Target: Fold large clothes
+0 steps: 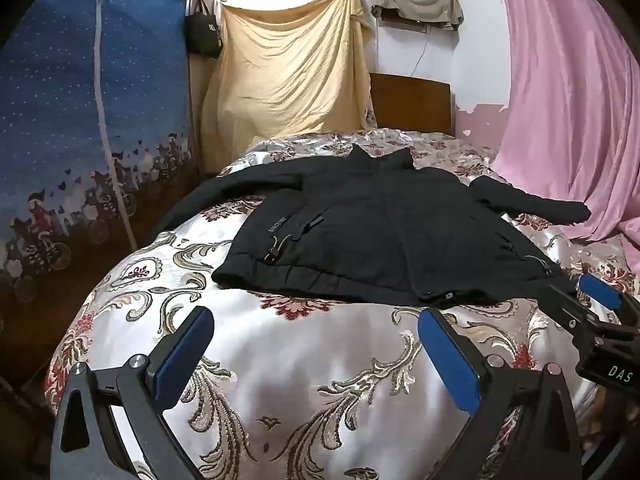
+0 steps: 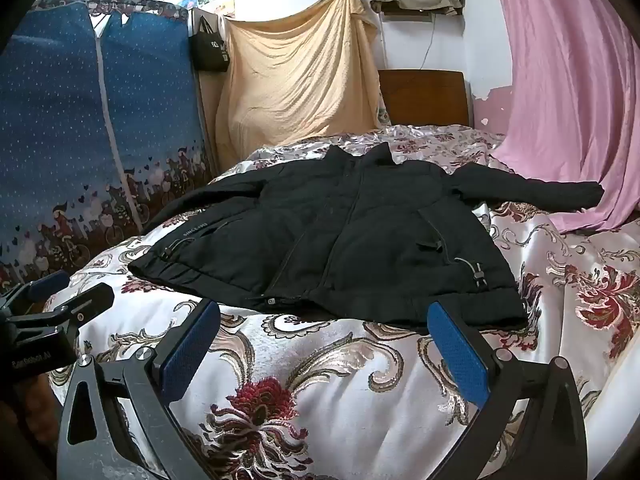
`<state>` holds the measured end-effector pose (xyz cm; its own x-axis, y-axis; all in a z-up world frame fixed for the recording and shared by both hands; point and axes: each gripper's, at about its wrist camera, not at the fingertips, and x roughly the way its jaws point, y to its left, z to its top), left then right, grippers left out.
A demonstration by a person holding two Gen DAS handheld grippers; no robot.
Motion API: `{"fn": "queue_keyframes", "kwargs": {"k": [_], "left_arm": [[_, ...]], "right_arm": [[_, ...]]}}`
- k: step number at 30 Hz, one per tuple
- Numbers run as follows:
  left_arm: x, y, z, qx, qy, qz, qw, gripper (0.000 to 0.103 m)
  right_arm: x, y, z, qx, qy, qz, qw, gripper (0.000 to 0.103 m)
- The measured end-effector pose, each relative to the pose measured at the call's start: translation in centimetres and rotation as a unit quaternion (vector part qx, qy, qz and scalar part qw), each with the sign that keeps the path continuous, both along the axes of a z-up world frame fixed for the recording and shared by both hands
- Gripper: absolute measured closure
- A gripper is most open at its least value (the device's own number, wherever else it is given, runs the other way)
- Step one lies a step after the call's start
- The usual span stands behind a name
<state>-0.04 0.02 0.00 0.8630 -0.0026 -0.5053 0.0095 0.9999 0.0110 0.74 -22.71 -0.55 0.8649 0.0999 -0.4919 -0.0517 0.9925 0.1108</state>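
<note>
Both sets of jaws stand fully spread and empty: the left gripper [image 1: 316, 352] and right gripper [image 2: 324, 344] hover over the satin bedspread [image 1: 304, 364], just short of the hem. The black jacket [image 2: 340, 232] lies flat, front up, zipped, collar far, sleeves out left and right. It looks padded, soft and bulky, likely sliding on satin; the hem corners or sleeve cuffs seem the best holds.

Count, my view: one black jacket [image 1: 372, 236] with two sleeves, on one floral bedspread [image 1: 304, 364]. Two grippers: my left gripper [image 1: 316, 356] and right gripper [image 2: 324, 356]. One yellow sheet [image 1: 292, 72], one pink curtain [image 1: 568, 92], one black bag [image 1: 204, 32], one blue wardrobe [image 1: 80, 112].
</note>
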Motion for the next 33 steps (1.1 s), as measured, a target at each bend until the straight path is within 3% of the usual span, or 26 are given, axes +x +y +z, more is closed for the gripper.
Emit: {"fn": "queue_keyframes", "kwargs": {"k": [33], "left_arm": [[0.11,0.01,-0.12,0.010,0.008,0.003,0.9999,0.000]], "right_arm": [[0.05,-0.18,-0.13,0.001,0.003,0.001,1.000,0.001]]}}
